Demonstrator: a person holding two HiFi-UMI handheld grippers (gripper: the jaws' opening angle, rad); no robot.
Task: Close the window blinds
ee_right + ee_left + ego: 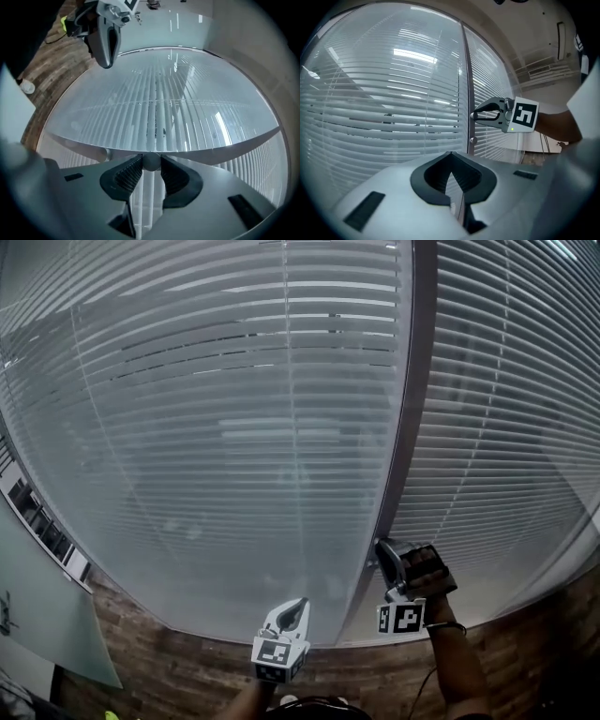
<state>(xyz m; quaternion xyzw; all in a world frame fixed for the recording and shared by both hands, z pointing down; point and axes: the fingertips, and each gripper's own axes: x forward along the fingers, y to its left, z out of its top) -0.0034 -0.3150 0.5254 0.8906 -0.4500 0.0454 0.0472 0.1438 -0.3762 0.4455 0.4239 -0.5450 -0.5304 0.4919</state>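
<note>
White slatted blinds (234, 427) hang behind glass on both sides of a grey upright frame post (414, 381). My right gripper (381, 553) is up against that post, shut on a small round silver knob (151, 161) that sits between its ribbed pads. A second knob (473, 140) shows on the post just below the right gripper (474, 115). My left gripper (300, 604) hangs lower and to the left, away from the glass, its jaws shut with nothing between them. It also shows in the right gripper view as the left gripper (107, 61).
A further blinds panel (525, 427) fills the right side. Wood-patterned floor (187, 671) runs along the base of the glass wall. A pale glass panel (47, 615) stands at the lower left. The person's forearm (459, 671) is behind the right gripper.
</note>
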